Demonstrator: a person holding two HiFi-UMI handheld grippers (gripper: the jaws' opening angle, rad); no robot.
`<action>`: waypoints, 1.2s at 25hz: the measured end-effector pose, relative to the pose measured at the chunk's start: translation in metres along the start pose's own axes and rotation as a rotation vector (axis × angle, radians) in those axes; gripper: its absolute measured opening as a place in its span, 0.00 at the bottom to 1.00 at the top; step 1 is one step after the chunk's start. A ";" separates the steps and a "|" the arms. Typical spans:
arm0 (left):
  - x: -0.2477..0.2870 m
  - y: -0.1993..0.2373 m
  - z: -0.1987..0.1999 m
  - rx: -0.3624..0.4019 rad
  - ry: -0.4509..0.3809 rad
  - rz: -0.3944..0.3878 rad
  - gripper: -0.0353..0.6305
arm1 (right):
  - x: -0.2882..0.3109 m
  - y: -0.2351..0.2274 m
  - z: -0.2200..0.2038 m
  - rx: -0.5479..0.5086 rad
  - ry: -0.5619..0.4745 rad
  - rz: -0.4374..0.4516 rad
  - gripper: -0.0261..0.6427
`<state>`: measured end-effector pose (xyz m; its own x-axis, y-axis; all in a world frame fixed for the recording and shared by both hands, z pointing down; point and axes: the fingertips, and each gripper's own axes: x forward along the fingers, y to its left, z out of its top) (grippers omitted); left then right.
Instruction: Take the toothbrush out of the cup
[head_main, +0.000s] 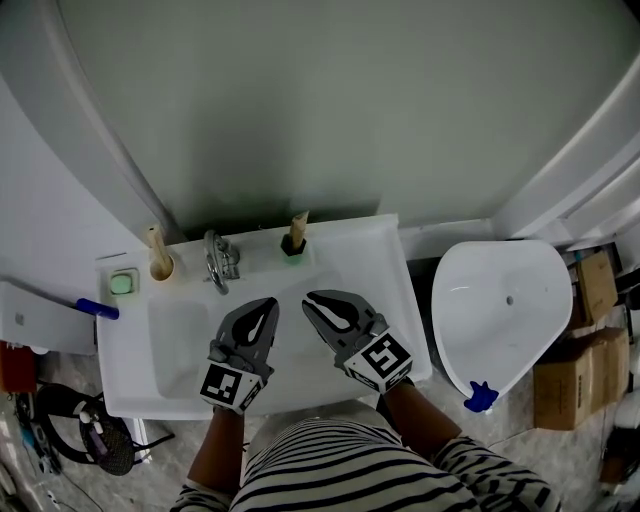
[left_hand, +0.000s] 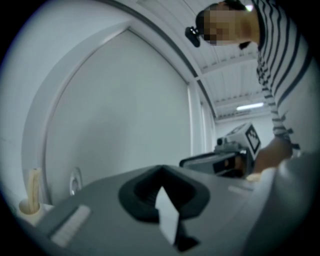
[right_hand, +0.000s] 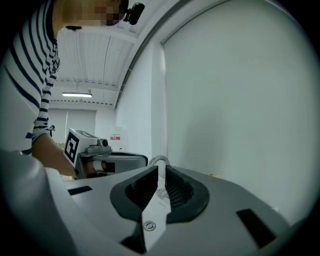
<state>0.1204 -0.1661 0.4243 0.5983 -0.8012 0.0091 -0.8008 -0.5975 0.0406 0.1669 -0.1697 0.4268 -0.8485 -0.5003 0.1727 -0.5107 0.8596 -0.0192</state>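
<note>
- Below the head camera, a white washbasin (head_main: 398, 300) stands against a pale grey wall and fills the middle of the scene.
- To its right, apart from it, stands a white toilet (head_main: 505, 300) with a small blue object (head_main: 481, 397) on its near edge.
- At the far right edge, brown cardboard boxes (head_main: 575, 375) are stacked on the floor.
- At the near edge, the person's black-and-white striped shirt (head_main: 350, 465) shows, with both forearms reaching out over the basin.
- The left gripper (head_main: 268, 306) hovers over the bowl, pointing toward the far wall. Its jaws are pressed together with nothing between them.
- The right gripper (head_main: 312, 300) hovers just beside it, also over the bowl. Its jaws are closed too, and they hold nothing.
- A chrome tap (head_main: 220, 262) sits on the far rim, beyond the left gripper.
- Left of the tap, at the far left corner, a tan cup (head_main: 162, 268) stands well apart from both grippers.
- A pale toothbrush (head_main: 155, 243) stands upright in that cup, leaning slightly left.
- Right of the tap, a small dark holder (head_main: 292, 246) carries a second pale brush (head_main: 299, 221).
- Left of the tan cup lies a green bar of soap (head_main: 122, 283) in a white dish.
- Near that dish, a blue-handled item (head_main: 97, 308) pokes over the basin's left edge.
</note>
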 end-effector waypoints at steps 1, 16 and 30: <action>0.001 0.002 -0.002 0.000 0.001 0.004 0.06 | 0.002 -0.003 -0.002 0.001 0.002 0.000 0.06; 0.026 0.015 -0.031 -0.005 0.027 0.017 0.06 | 0.033 -0.052 -0.047 0.011 0.081 -0.051 0.24; 0.039 0.023 -0.045 -0.035 0.047 0.026 0.06 | 0.066 -0.096 -0.073 0.032 0.142 -0.134 0.29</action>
<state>0.1266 -0.2091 0.4705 0.5786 -0.8136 0.0570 -0.8151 -0.5744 0.0749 0.1703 -0.2770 0.5119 -0.7456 -0.5885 0.3127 -0.6239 0.7813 -0.0172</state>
